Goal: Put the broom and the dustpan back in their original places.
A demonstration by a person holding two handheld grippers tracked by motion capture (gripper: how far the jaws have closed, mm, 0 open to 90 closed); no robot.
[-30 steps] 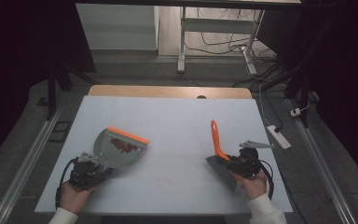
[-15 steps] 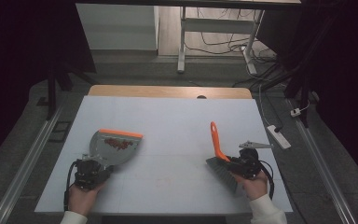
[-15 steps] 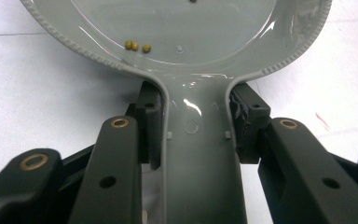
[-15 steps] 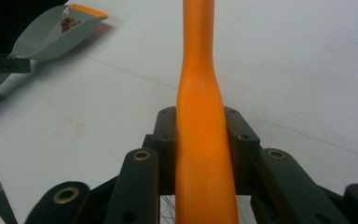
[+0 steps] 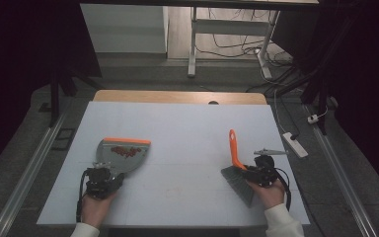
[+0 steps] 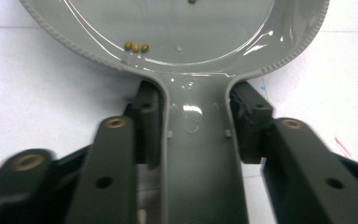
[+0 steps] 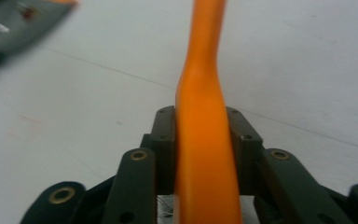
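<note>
A grey dustpan [image 5: 121, 157] with an orange front lip lies flat on the white table [image 5: 187, 123], with small red bits [image 5: 124, 151] inside it. My left gripper [image 5: 106, 172] sits at its handle. In the left gripper view the pads lie against both sides of the grey handle [image 6: 196, 154]; the jaws have just been opening a little, with the handle still between them. A few small beans [image 6: 136, 47] rest in the pan. My right gripper [image 5: 250, 173] has the brush's orange handle [image 5: 234, 147] [image 7: 203, 70] between its pads; these jaws too have just been opening. The grey bristles [image 5: 238, 182] rest on the table.
The dustpan's edge [image 7: 9, 25] shows blurred at the top left of the right gripper view. A wooden strip [image 5: 177, 96] borders the table's far edge. A power strip [image 5: 294, 144] lies on the floor to the right, and metal rails run along both sides.
The dustpan has turned so its orange lip faces squarely away and it lies flat. The left hand shifted slightly right. The brush and right hand stayed put.
</note>
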